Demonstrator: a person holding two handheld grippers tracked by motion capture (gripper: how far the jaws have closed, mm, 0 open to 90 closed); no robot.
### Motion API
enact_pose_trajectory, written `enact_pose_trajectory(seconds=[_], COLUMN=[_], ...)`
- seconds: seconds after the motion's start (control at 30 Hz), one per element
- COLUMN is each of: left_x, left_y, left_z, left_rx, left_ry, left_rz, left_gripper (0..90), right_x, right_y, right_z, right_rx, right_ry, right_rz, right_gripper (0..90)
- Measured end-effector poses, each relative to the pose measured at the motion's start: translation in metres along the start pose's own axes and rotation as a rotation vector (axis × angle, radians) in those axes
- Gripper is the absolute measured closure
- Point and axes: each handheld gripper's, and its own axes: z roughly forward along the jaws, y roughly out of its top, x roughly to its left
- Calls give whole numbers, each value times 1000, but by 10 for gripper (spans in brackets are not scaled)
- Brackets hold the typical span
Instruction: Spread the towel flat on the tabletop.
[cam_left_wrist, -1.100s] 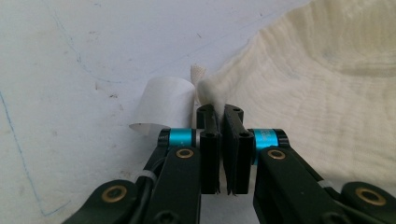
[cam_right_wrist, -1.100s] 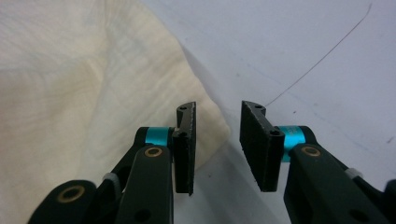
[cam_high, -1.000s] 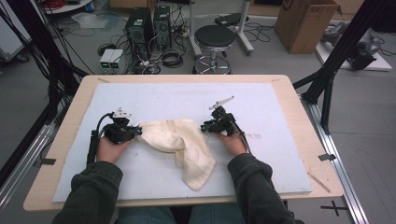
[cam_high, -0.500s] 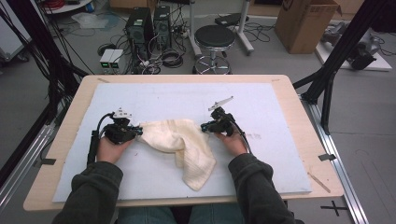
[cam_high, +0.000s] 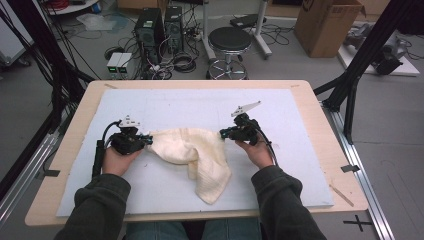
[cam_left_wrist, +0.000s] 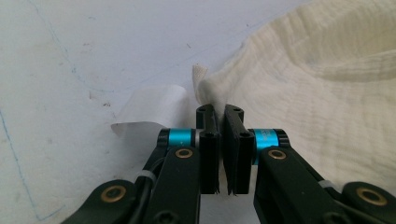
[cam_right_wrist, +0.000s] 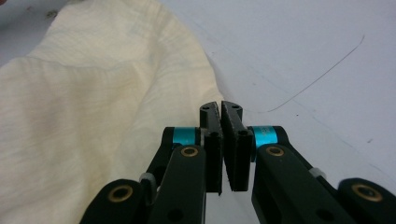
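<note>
Pinching opposite edges of the crumpled cream cotton cloth on the white worktop, left gripper and right gripper both clamped on fabric; next move likely pulling apart to flatten.

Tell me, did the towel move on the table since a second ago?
No. In the high view the towel lies in the same spot on the white mat, stretched between the left gripper and right gripper.
</note>
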Motion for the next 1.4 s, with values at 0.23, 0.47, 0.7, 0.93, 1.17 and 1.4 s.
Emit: enact_pose_trajectory(seconds=[0.23,0.47,0.7,0.93,1.17,1.4], left_x=[-1,-5,-9,-11,-16,-24], left_y=[1,2,4,5,6,5], left_z=[-3,-7,-14,-20,-28,-37], left_rx=[-7,-26,-47,-69,-80,-84], left_ry=[-8,-25,-34,-47,-57,-75], left_rz=[6,18,30,30,60,100], left_gripper=[851,851,854,857,857,858], right_x=[3,6,13,13,19,30], right_y=[0,0,3,2,-1,-4], right_z=[-18,-31,-45,-55,-60,-68], right_rx=[-25,-47,-52,-69,-49,-31], right_ry=[-8,-12,-27,-22,-14,-5], right_rz=[-24,-29,-66,-68,-100,-134], right_gripper=[877,877,876,877,876,876])
